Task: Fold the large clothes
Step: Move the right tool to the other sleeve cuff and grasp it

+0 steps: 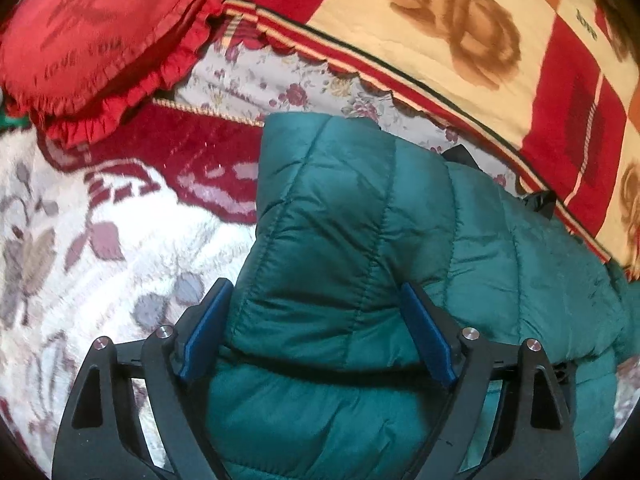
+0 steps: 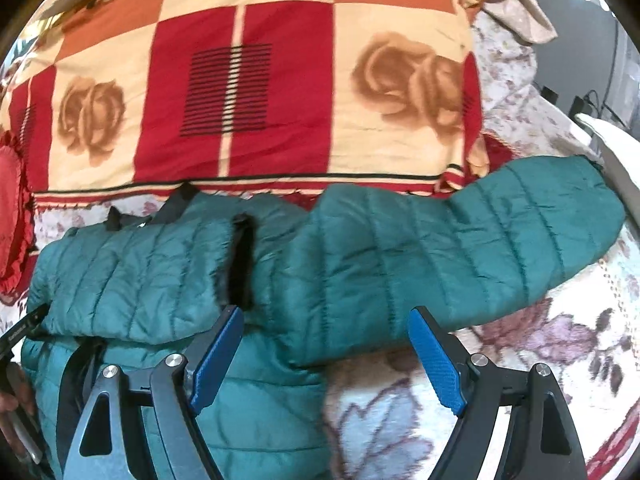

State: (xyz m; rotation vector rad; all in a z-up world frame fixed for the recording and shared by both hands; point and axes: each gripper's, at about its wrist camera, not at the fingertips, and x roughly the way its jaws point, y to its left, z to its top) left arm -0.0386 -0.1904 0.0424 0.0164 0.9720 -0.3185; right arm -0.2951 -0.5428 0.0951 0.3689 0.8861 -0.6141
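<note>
Progress: partial. Green quilted jacket (image 2: 168, 264) spread on floral bedspread (image 1: 100, 240), just below checked rose blanket (image 2: 248, 92). One sleeve (image 1: 320, 220) already folded across body; other sleeve (image 2: 460, 240) extended sideways, not yet folded.

Left gripper (image 1: 316, 328): released, jaws wide, straddling folded sleeve with no visible pinch on fabric. Right gripper (image 2: 326, 352): released, jaws wide, poised above root of extended sleeve, holding nothing.

Remaining, by judgement: fold second sleeve inward, then double body over.
</note>
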